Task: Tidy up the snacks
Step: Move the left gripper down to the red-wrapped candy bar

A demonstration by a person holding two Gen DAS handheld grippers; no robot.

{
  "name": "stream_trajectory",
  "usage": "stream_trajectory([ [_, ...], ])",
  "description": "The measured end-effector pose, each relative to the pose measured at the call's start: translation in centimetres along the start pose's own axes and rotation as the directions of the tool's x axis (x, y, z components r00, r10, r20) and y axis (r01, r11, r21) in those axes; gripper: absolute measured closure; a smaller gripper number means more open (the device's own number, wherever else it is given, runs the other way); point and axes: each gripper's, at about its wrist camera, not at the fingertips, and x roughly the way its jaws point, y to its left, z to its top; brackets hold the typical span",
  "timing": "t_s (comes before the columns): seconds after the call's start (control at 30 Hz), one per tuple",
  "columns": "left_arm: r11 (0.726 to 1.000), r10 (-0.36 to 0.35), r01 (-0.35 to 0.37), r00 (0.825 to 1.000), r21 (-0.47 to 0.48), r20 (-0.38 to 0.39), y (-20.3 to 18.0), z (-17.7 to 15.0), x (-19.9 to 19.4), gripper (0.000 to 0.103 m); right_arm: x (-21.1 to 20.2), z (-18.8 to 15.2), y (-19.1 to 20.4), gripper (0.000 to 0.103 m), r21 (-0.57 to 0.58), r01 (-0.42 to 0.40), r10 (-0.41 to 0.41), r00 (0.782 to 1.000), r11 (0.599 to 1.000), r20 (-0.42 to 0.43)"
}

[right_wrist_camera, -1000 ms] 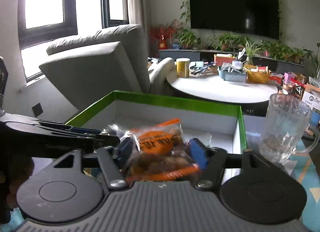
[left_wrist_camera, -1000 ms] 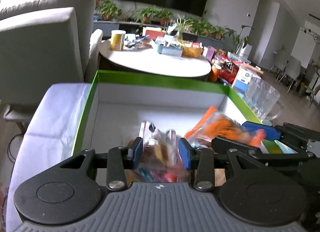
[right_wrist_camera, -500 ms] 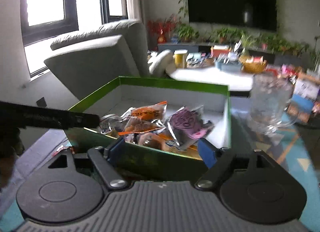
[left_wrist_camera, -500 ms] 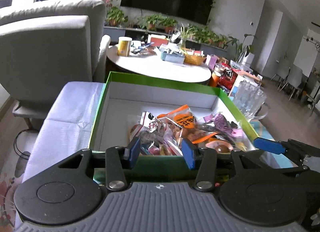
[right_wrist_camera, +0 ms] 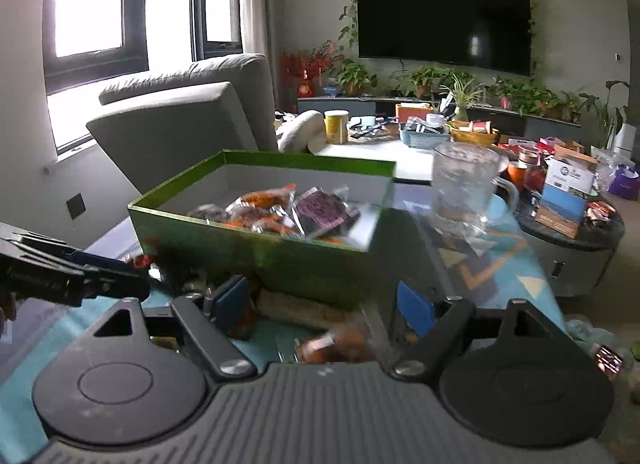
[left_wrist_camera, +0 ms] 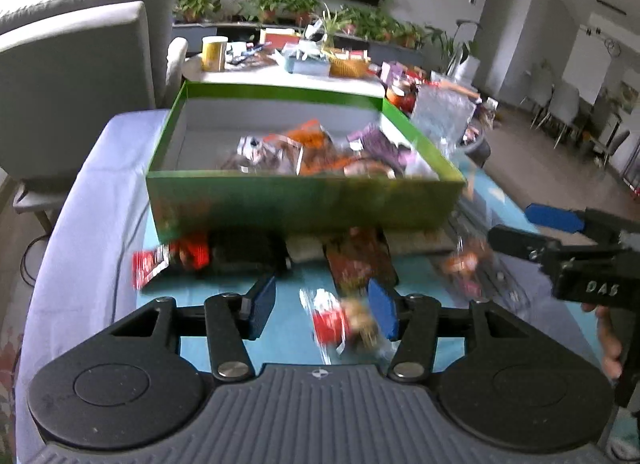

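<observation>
Green box on table, snack packets inside, more packets near its front. Left gripper jaws opening, holding nothing; right gripper apart, empty.

Bright window behind grey armchair; dark wall television — potted plants beneath.

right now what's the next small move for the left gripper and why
Probably lower the left gripper onto the red snack packet and close. Its jaws are opening, the packet lies loose on the table between them, and the green box just ahead already holds other snacks, so this one seems next.
</observation>
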Motion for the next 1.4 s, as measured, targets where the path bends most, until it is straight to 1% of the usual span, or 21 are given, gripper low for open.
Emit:
stream_trajectory([
  [0.13, 0.998, 0.035, -0.035, 0.999, -0.043, -0.018, 0.7, -0.9, -0.1, 0.054, -0.8, -1.1, -0.2, 0.054, 0.005, -0.015, 0.015, 1.000, 1.000, -0.023],
  [0.23, 0.989, 0.104, -0.105, 0.994, -0.100, -0.019, 2.0, -1.2, -0.4, 0.054, -1.0, -1.5, 0.3, 0.054, 0.001, -0.038, 0.038, 0.999, 0.999, -0.031],
  [0.3, 0.977, 0.156, -0.155, 0.988, -0.143, -0.006, 3.2, -1.1, -0.6, 0.054, -1.2, -1.7, 0.9, 0.054, -0.011, -0.066, 0.066, 0.997, 0.998, -0.029],
  [0.37, 0.964, 0.198, -0.193, 0.980, -0.183, 0.008, 4.4, -0.8, -0.8, 0.054, -1.4, -1.8, 1.5, 0.054, -0.027, -0.111, 0.110, 0.994, 0.993, -0.024],
  [0.43, 0.950, 0.238, -0.228, 0.971, -0.215, 0.022, 5.8, -0.4, -0.6, 0.053, -1.3, -1.9, 2.2, 0.054, -0.039, -0.157, 0.156, 0.987, 0.987, -0.026],
  [0.5, 0.935, 0.277, -0.262, 0.961, -0.240, 0.030, 6.9, 0.3, -0.3, 0.053, -1.1, -2.0, 2.9, 0.054, -0.053, -0.185, 0.184, 0.982, 0.981, -0.033],
  [0.63, 0.932, 0.294, -0.271, 0.953, -0.242, 0.066, 8.4, 1.9, 1.0, 0.053, 0.0, -2.3, 4.2, 0.054, -0.068, -0.238, 0.234, 0.970, 0.969, -0.062],
  [0.73, 0.927, 0.308, -0.286, 0.950, -0.244, 0.056, 9.2, 2.7, 2.6, 0.053, 1.1, -2.0, 5.0, 0.054, -0.046, -0.282, 0.278, 0.957, 0.958, -0.079],
  [0.8, 0.922, 0.315, -0.295, 0.948, -0.251, 0.042, 9.6, 2.8, 3.4, 0.053, 1.9, -1.6, 5.6, 0.054, -0.038, -0.298, 0.293, 0.952, 0.954, -0.092],
  [0.9, 0.921, 0.307, -0.297, 0.952, -0.251, 0.003, 9.9, 2.5, 4.6, 0.053, 2.9, -1.2, 6.5, 0.054, -0.044, -0.314, 0.308, 0.945, 0.948, -0.109],
  [0.97, 0.922, 0.314, -0.303, 0.950, -0.243, 0.006, 9.9, 1.9, 4.8, 0.053, 3.4, -1.1, 7.1, 0.054, -0.053, -0.325, 0.318, 0.941, 0.944, -0.115],
  [1.03, 0.926, 0.308, -0.296, 0.951, -0.237, 0.015, 9.8, 1.6, 4.8, 0.052, 3.7, -1.0, 7.7, 0.054, -0.062, -0.336, 0.327, 0.937, 0.940, -0.118],
  [1.17, 0.944, 0.242, -0.236, 0.970, -0.231, -0.004, 9.5, 1.3, 4.2, 0.052, 4.8, -1.0, 7.9, 0.054, -0.057, -0.342, 0.333, 0.933, 0.938, -0.134],
  [1.3, 0.960, 0.194, -0.193, 0.981, -0.202, -0.017, 8.4, 0.2, 3.0, 0.051, 5.7, -1.3, 7.7, 0.054, -0.020, -0.338, 0.330, 0.929, 0.941, -0.165],
  [1.4, 0.969, 0.122, -0.125, 0.992, -0.212, -0.024, 7.7, -1.4, 1.3, 0.051, 5.7, -2.0, 7.5, 0.054, 0.010, -0.344, 0.339, 0.919, 0.939, -0.201],
])
